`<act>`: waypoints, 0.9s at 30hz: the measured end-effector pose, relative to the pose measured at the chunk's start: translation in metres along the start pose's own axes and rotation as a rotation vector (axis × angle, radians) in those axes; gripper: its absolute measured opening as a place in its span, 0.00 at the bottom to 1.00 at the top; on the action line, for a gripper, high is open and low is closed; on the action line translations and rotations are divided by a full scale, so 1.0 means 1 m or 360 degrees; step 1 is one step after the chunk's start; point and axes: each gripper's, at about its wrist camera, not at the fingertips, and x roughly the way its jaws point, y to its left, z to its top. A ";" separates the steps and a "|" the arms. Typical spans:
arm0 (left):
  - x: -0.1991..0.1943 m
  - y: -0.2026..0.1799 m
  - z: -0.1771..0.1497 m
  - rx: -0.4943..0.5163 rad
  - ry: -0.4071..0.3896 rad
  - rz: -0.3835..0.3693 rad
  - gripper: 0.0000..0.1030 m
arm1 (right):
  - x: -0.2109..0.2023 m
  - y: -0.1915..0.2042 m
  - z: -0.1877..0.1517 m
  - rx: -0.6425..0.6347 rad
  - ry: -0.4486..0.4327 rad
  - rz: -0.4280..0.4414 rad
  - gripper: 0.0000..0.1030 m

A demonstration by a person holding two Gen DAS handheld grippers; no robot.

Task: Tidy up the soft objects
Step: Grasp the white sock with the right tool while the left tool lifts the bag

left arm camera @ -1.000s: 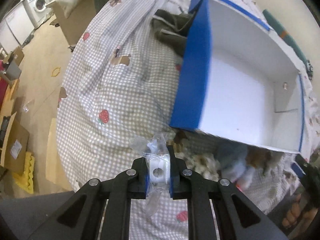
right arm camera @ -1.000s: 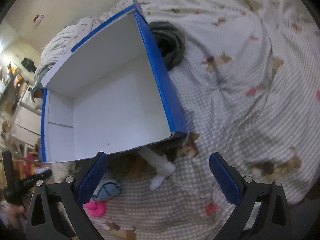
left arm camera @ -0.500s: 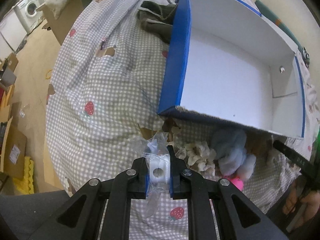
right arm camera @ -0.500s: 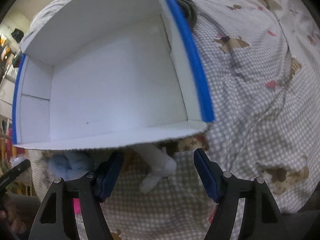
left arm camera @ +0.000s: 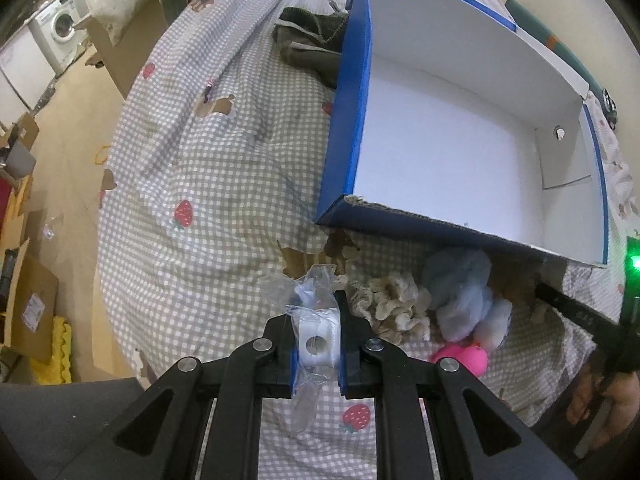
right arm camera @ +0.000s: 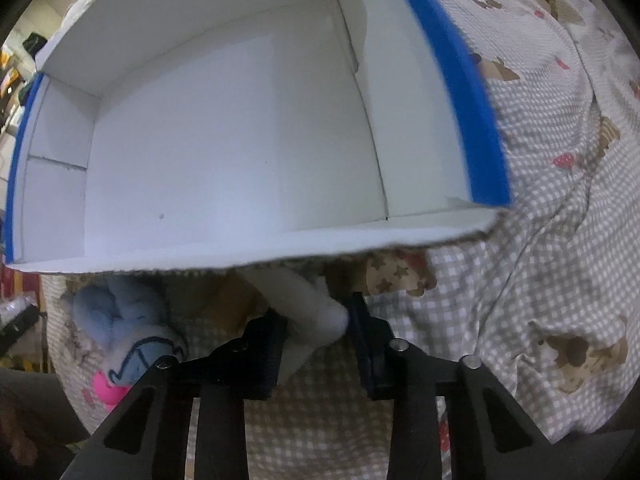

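In the left wrist view my left gripper (left arm camera: 316,344) is shut on a white roll in a clear plastic bag (left arm camera: 318,340), held above the checked bedcover (left arm camera: 208,184). In the right wrist view my right gripper (right arm camera: 316,330) is closing its jaws on a white sock (right arm camera: 304,304), which fills the gap and touches both pads; its far end is hidden under the box rim. The blue-and-white cardboard box (left arm camera: 460,140) (right arm camera: 200,140) lies open just beyond. A blue plush toy (left arm camera: 460,292) (right arm camera: 120,320), a cream fluffy piece (left arm camera: 396,308) and a pink toy (left arm camera: 464,360) lie before the box.
A dark green cloth (left arm camera: 312,48) lies by the box's far corner. The bed edge drops to a floor with cardboard boxes (left arm camera: 28,308) and a washing machine (left arm camera: 60,28) at the left. A person's hand (left arm camera: 600,412) shows at the lower right.
The right gripper came down towards the box's near edge and its jaws narrowed from wide open to around the white sock. The left gripper kept its hold and hardly shifted.
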 end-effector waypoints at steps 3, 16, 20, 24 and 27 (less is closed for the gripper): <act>-0.002 0.004 -0.001 -0.0020 -0.0012 0.0013 0.12 | -0.006 0.006 -0.001 0.0001 -0.0026 0.0025 0.29; -0.041 0.005 -0.022 -0.0008 -0.0146 0.0044 0.12 | -0.058 0.022 -0.040 0.0020 -0.0087 0.0309 0.28; -0.057 0.000 -0.016 -0.0015 -0.0230 0.0055 0.12 | -0.081 0.036 -0.042 -0.0044 -0.0178 0.0410 0.28; -0.075 -0.008 -0.002 0.0003 -0.0322 0.0060 0.12 | -0.112 0.023 -0.052 -0.0109 -0.0302 0.0497 0.28; -0.086 -0.017 0.014 0.0032 -0.0388 0.0066 0.12 | -0.130 0.018 -0.040 -0.0135 -0.0398 0.0524 0.28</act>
